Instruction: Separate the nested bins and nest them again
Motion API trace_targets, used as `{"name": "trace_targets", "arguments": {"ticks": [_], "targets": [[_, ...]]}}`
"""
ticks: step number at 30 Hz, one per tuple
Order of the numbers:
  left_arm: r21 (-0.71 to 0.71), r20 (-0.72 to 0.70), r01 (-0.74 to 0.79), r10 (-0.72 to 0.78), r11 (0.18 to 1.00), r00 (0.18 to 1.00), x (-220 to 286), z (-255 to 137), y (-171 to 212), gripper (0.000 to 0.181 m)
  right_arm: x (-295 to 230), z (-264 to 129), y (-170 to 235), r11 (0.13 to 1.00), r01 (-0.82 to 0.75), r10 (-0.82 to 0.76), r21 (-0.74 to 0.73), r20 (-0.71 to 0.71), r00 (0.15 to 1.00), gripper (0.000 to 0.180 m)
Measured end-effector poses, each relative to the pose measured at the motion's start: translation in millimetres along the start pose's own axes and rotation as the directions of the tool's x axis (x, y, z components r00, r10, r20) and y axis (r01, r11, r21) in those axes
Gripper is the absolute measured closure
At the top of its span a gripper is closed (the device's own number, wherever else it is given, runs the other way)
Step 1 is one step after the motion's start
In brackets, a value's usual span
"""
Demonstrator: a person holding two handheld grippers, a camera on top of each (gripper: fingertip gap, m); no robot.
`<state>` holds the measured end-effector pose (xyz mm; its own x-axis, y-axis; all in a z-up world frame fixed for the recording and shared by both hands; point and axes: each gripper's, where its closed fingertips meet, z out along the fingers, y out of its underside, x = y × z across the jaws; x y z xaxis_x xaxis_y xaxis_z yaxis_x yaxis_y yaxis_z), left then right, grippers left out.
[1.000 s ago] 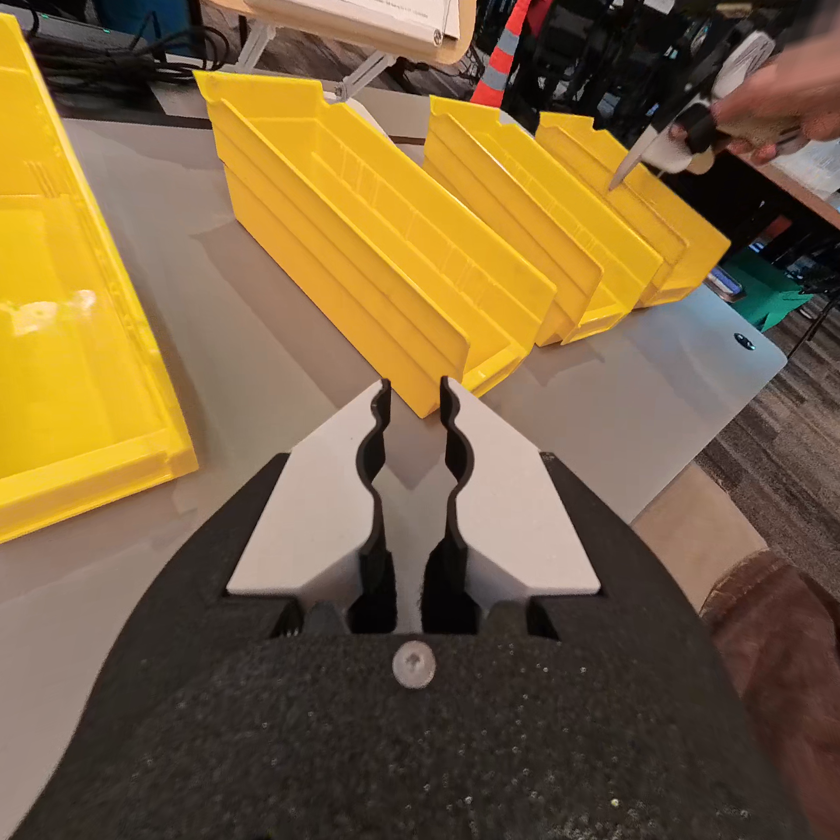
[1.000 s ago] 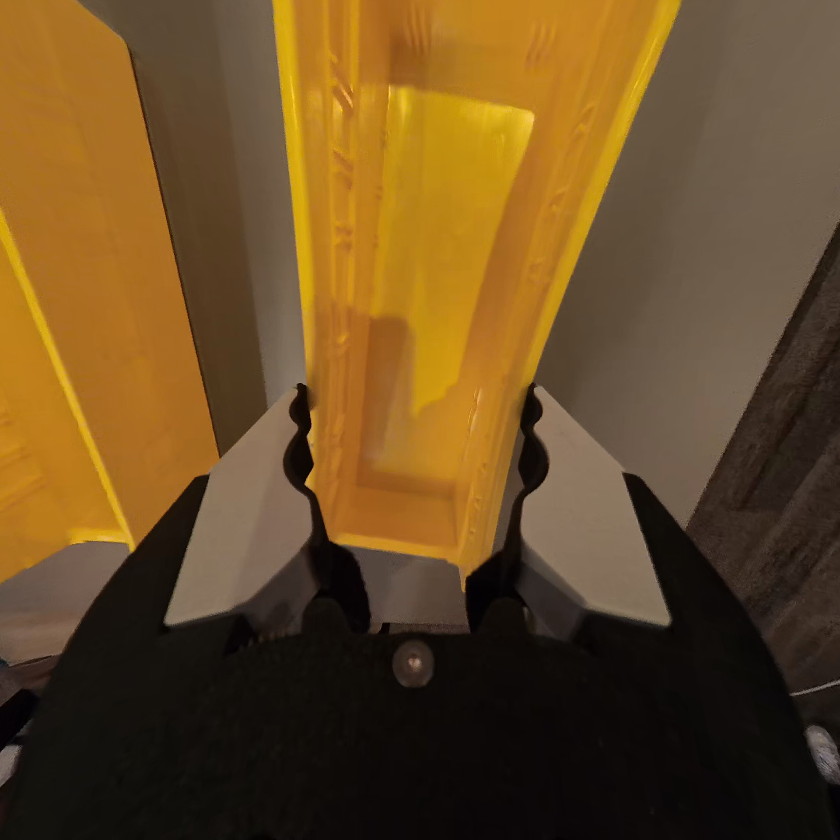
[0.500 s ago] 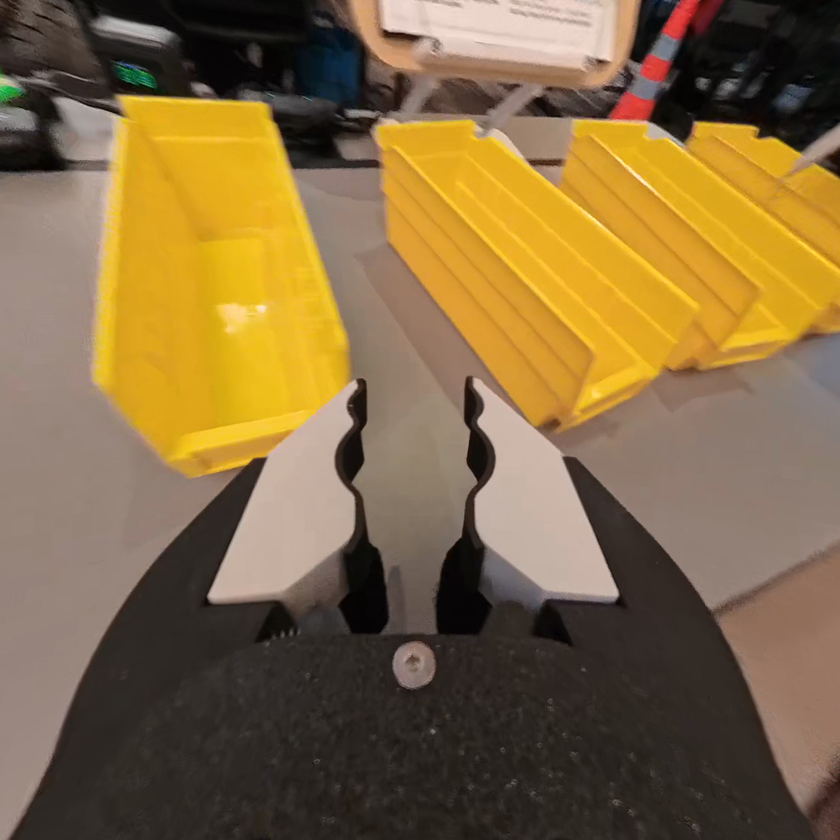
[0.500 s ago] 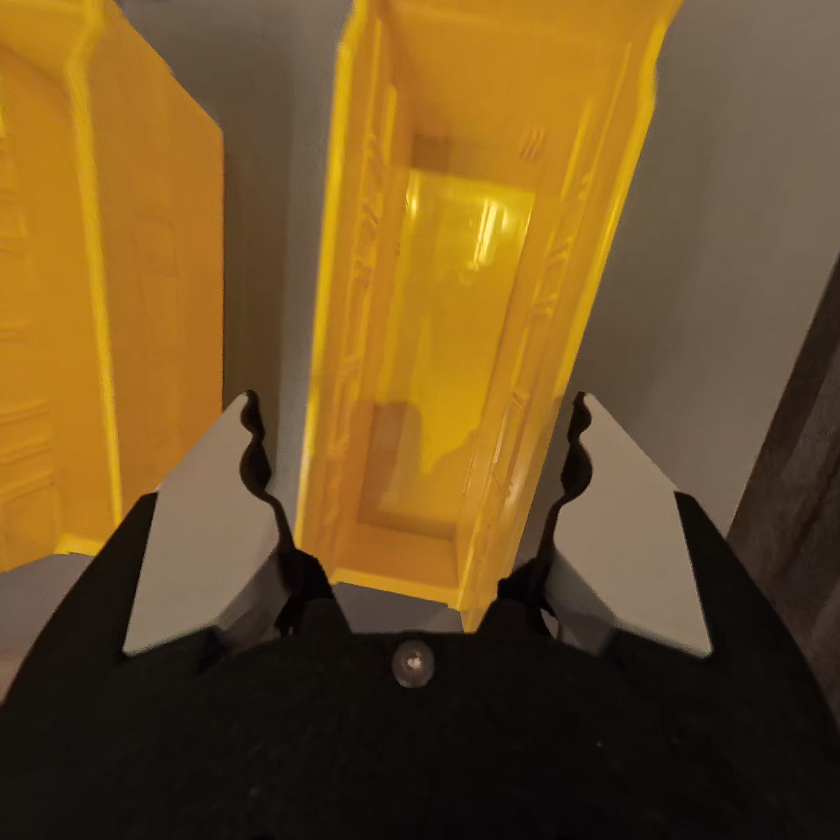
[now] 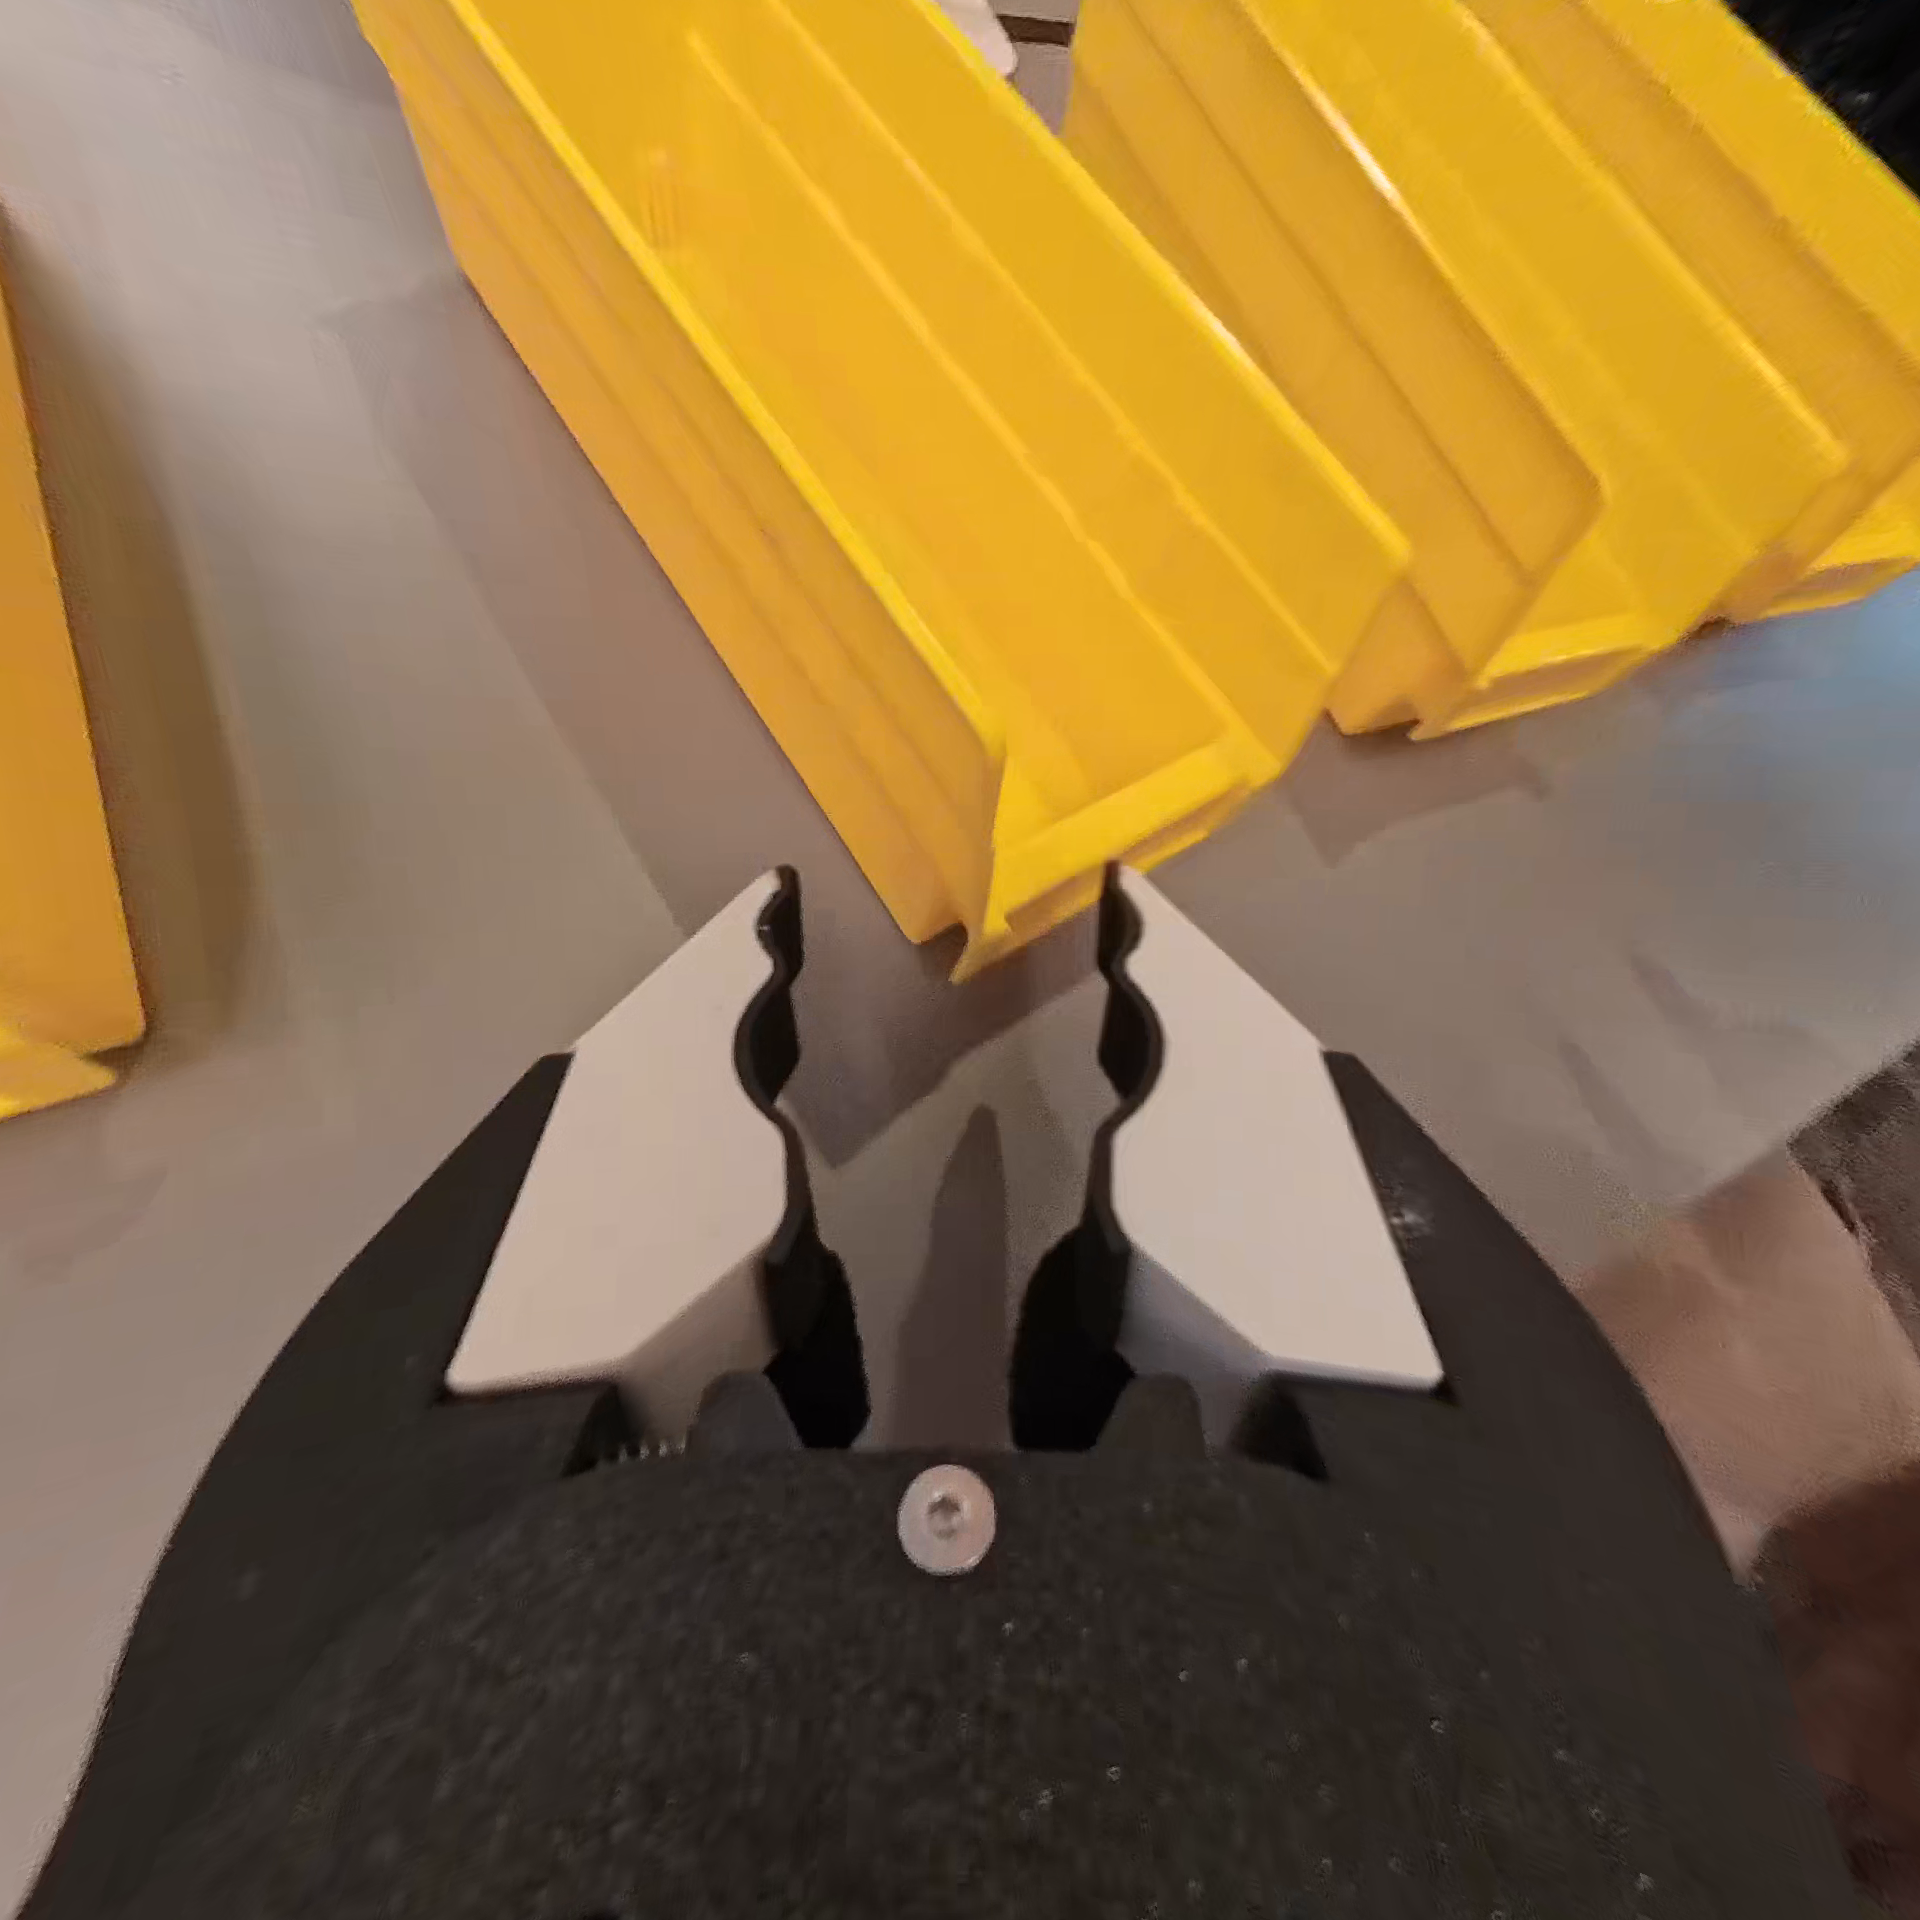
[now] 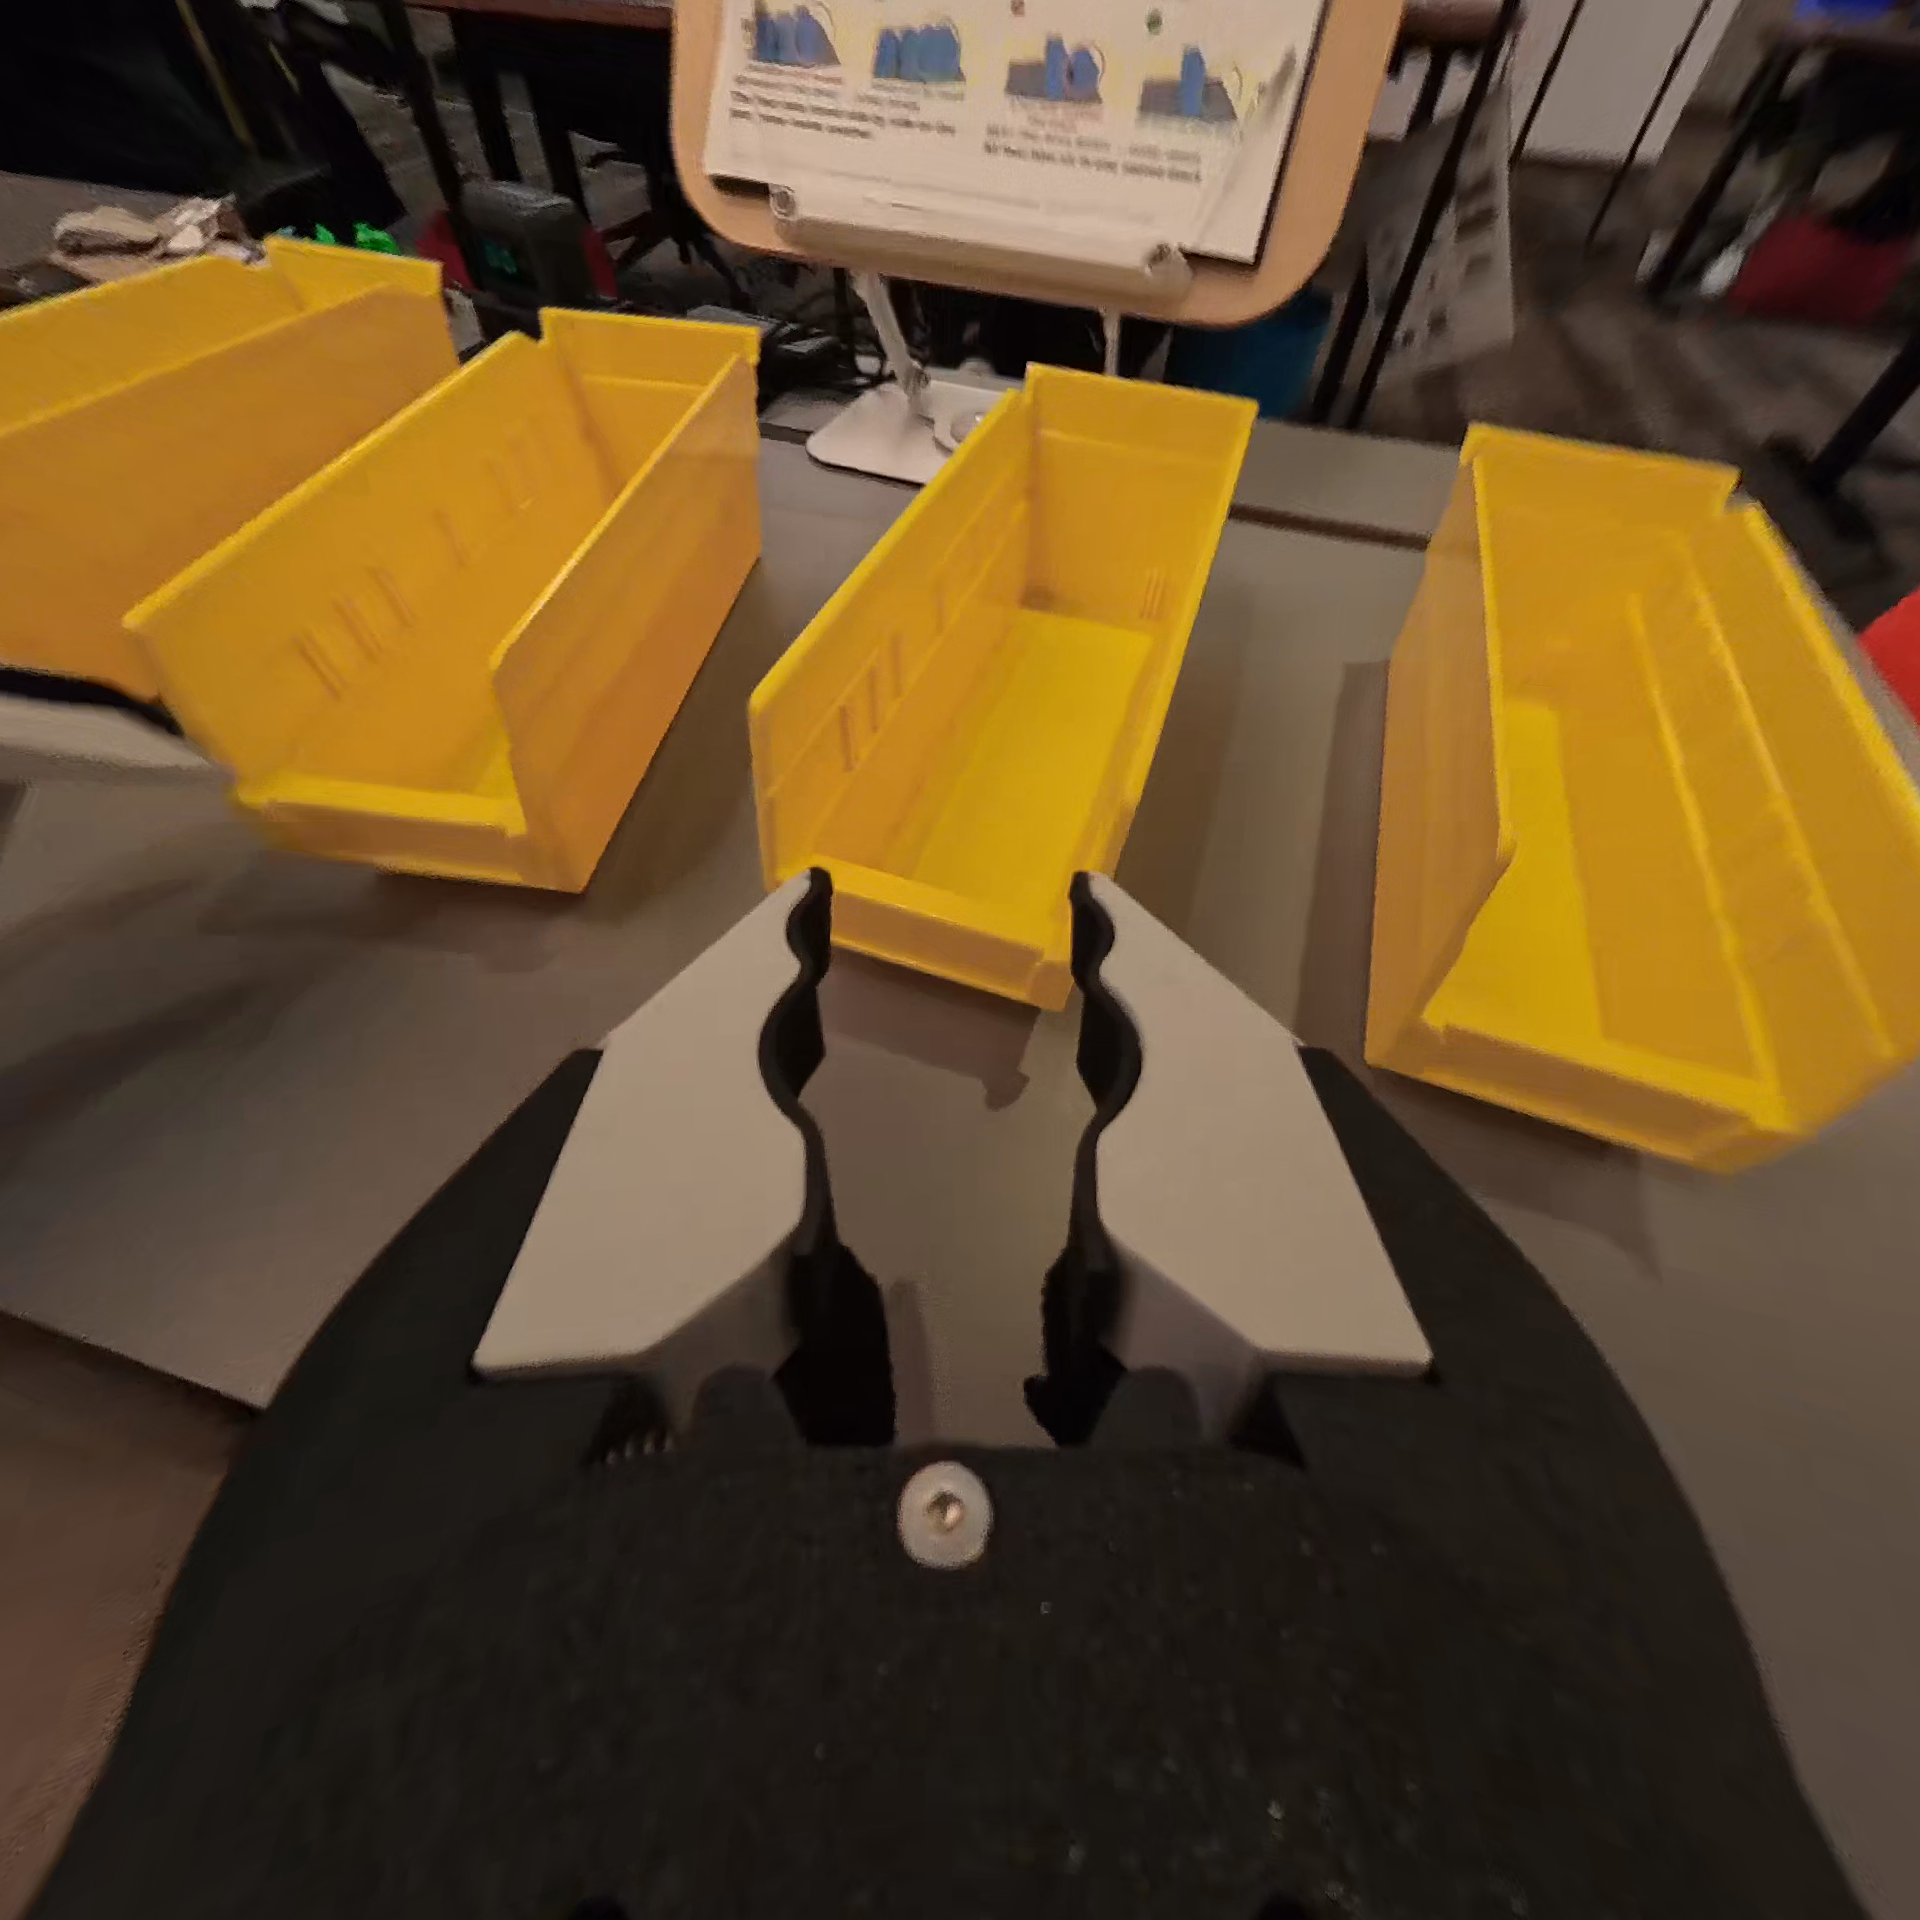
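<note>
Four yellow bins, separated, on a grey table (image 6: 312,1039).

Left to right in the right wrist view: bin one (image 6: 208,416), bin two (image 6: 468,644), bin three (image 6: 987,707), bin four (image 6: 1662,831), long axes running away from the camera, low fronts nearest. Sign board (image 6: 1039,125) behind; its writing is blurred. Left gripper (image 5: 948,904) and right gripper (image 6: 948,904) both spread, empty.

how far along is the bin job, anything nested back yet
Separating looks done: four yellow bins stand apart on the grey table, including the middle bin and right bin. Nothing in hand: right gripper and left gripper are open and empty. Left: all re-nesting.
</note>
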<state>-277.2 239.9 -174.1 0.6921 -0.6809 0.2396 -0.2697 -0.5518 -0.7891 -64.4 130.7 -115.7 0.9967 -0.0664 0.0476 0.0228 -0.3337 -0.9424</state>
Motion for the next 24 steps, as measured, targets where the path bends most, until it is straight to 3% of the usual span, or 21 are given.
{"name": "trace_targets", "arguments": {"ticks": [3,5,11,21,24], "targets": [[0.024,-0.003,0.017,-0.017,1.0,1.0,-3,15,-11,0.159,1,1,6,0.988,0.148,-0.148,-0.034,0.002,0.989,0.135],[0.03,0.018,0.054,-0.055,0.998,0.998,-10,22,-16,0.162,-2,4,8,0.987,0.158,-0.157,-0.035,0.042,0.987,0.136],[0.039,0.09,0.052,-0.056,0.998,0.994,-19,43,-33,0.166,-12,11,24,0.994,0.079,-0.069,-0.077,0.132,0.989,0.141],[0.039,0.151,0.026,-0.032,0.999,0.988,-28,35,-28,0.171,-5,12,25,0.995,0.01,0.006,-0.099,0.153,0.988,0.143],[0.1,0.08,0.072,-0.08,0.992,0.994,-17,17,-38,0.148,-6,13,26,0.993,-0.025,0.045,-0.114,0.17,0.984,0.142]]}}
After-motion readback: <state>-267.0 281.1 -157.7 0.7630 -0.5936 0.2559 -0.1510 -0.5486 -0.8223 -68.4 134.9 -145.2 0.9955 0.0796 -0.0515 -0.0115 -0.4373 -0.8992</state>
